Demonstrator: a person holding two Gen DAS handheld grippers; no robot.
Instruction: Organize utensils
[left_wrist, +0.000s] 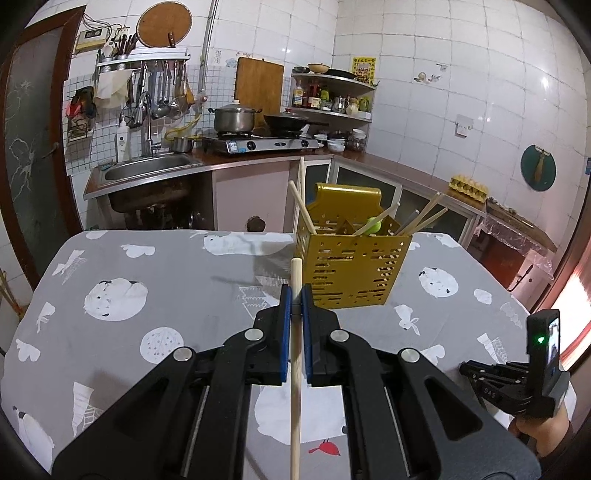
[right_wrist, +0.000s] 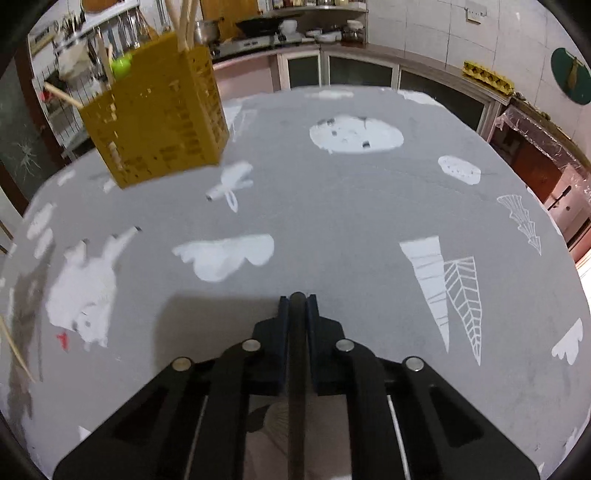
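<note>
While the yellow utensil holder (left_wrist: 352, 258) stands upright toward the far side of the table (left_wrist: 147, 266), the grey patterned cloth around it lies bare on every side, with the widest open stretch on the near side of the holder, running to the table's edges. Beyond the far edge behind the holder sits the kitchen counter (left_wrist: 258, 157). Several chopsticks lean out of the holder's top, along with something green. On the near side of the holder, the left gripper (left_wrist: 296, 291) is clamped tight on a pale wooden chopstick (left_wrist: 295, 369) whose tip pokes past the pads toward the holder. Near and to the right of the holder, the right gripper (right_wrist: 297, 299) is pinched nearly closed on a dark chopstick (right_wrist: 296, 369), above bare cloth.
</note>
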